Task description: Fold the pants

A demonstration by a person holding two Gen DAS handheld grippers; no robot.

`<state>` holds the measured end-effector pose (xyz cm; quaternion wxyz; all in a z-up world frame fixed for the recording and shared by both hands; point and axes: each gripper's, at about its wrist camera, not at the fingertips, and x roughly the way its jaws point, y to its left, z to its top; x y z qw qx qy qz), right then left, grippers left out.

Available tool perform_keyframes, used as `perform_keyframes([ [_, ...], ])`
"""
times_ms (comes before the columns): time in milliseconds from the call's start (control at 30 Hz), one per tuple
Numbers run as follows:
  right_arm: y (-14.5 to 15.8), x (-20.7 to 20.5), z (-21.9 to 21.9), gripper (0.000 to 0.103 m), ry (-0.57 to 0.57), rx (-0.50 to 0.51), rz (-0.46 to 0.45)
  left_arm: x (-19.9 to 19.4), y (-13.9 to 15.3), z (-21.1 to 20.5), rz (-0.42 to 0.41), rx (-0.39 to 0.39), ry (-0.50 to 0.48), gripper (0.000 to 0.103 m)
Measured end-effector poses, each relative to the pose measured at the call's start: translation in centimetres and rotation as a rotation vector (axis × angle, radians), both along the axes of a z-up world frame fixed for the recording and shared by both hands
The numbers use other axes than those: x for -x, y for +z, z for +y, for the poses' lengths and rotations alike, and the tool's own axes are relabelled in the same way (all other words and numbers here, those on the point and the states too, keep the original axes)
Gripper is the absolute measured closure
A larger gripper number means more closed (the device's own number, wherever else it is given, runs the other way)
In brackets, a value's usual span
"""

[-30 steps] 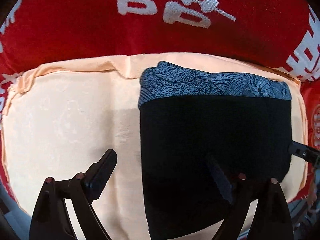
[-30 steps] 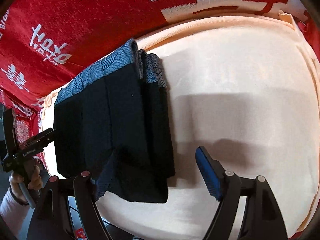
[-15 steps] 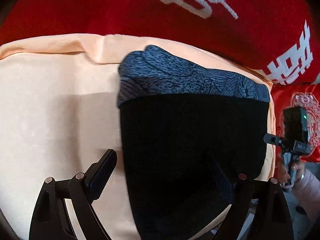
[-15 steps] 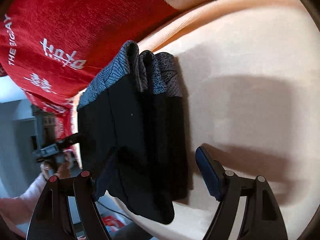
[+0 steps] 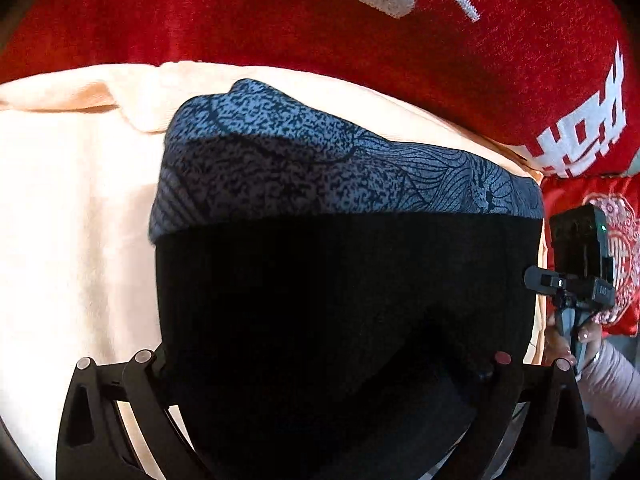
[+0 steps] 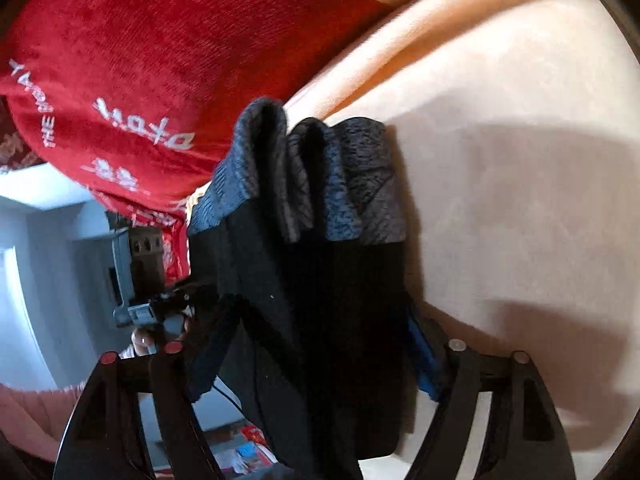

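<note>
The pants point(image 5: 344, 300) are black with a blue-grey patterned waistband, folded into a thick stack on a peach cushion point(image 5: 72, 240). In the left wrist view the stack fills the space between my left gripper's fingers; the left gripper point(image 5: 320, 364) straddles its near edge, and the cloth hides both fingertips. In the right wrist view the folded layers point(image 6: 320, 280) stand on edge between the fingers of my right gripper point(image 6: 320, 340), which grips the stack from its end. The right gripper also shows in the left wrist view point(image 5: 560, 284) at the stack's right edge.
A red cushion with white characters point(image 5: 360, 40) backs the peach cushion; it also shows in the right wrist view point(image 6: 140, 80). The seat edge drops off at the left of the right wrist view, with floor clutter point(image 6: 244, 456) below. The left gripper's body point(image 6: 144, 280) shows there too.
Both grippers have moved in onto the folded pants. Their fingers, wide open and short of the stack earlier, now enclose it, and the stack looks raised off the cushion at the right gripper's end.
</note>
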<state>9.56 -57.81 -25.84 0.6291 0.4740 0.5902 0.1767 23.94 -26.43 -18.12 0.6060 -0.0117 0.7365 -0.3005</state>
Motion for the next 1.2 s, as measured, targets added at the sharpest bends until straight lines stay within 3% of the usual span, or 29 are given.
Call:
perform_keyframes([
  [133,-0.1,-0.2,0.2,0.031,0.001,0.017,0.022,0.4,0.8,-0.3,-0.034,-0.014,-0.005,0.012],
  [300,0.7,-0.1,0.4,0.051,-0.027,-0.021,0.022,1.1,3.2,-0.1,-0.101,-0.021,-0.018,0.035],
  [433,1.9,0.7,0.6,0.056,-0.069,-0.063,0.007,1.8,5.6,0.0,-0.143,-0.021,-0.019,0.044],
  [833,5.5,5.3,2.9,0.057,-0.037,-0.123,0.012,6.4,10.4,3.9,-0.101,-0.031,-0.002,0.045],
  [1067,4.8,10.8,5.5,0.057,-0.046,-0.106,0.036,10.5,8.6,7.1,-0.036,-0.044,-0.016,0.045],
  [1200,3.1,12.3,6.5,0.056,-0.085,-0.055,0.055,11.9,6.8,7.8,-0.078,-0.031,-0.043,0.043],
])
